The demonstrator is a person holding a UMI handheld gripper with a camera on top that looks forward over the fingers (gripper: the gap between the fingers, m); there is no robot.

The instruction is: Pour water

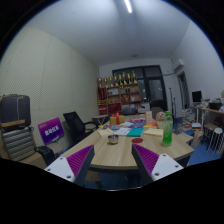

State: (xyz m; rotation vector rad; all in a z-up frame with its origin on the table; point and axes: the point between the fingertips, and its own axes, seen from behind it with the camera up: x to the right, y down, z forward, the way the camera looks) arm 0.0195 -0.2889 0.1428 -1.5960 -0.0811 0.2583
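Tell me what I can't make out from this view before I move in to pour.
- Green bottle, gripper view: too small to tell cap or water level.
- Small items on the table: too small to name; no cup identifiable.
- Shelf contents: too far.
- Gripper open, holding nothing; table's near edge is hidden behind its fingers.

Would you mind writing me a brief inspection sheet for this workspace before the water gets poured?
Surface: a wooden table ahead of the fingers, partly covered.
Job's things: a green bottle upright beyond the fingers; no cup can be told apart.
Clutter: papers and small items spread mid-table, too small to identify.
Grippers: the gripper is open, holding nothing, short of the table's things.
Cables: nothing seen.
Surroundings: office chairs beside the table, shelves at the back wall, a ceiling light.
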